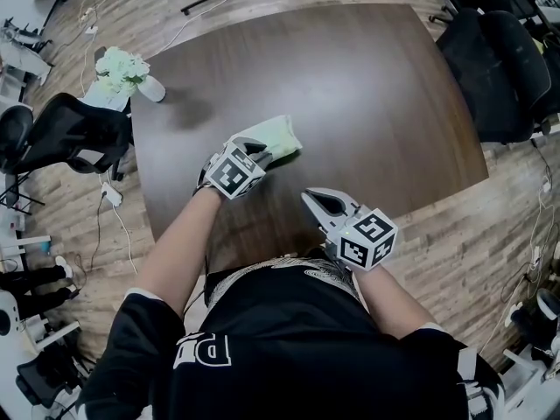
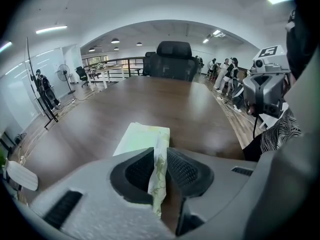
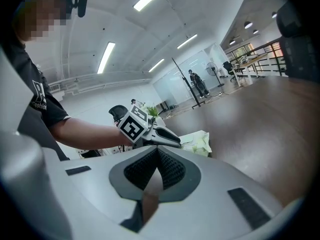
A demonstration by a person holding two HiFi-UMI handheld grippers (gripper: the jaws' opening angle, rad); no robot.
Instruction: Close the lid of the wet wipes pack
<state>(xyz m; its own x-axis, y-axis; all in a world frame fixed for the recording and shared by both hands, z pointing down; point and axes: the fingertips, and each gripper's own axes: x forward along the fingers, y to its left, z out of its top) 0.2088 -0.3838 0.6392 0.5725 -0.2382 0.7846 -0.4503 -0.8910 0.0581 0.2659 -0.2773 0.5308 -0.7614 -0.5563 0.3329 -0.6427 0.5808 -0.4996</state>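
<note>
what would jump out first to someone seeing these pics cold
A pale green soft wet wipes pack lies left of the middle of the big dark brown wooden table, with the left gripper at its near end and its thin flap standing between the jaws. The right gripper hangs shut and empty over the table's near edge.

Brown table (image 1: 350, 86), office chairs (image 1: 70, 129) (black), white flowers (image 1: 121, 66)
</note>
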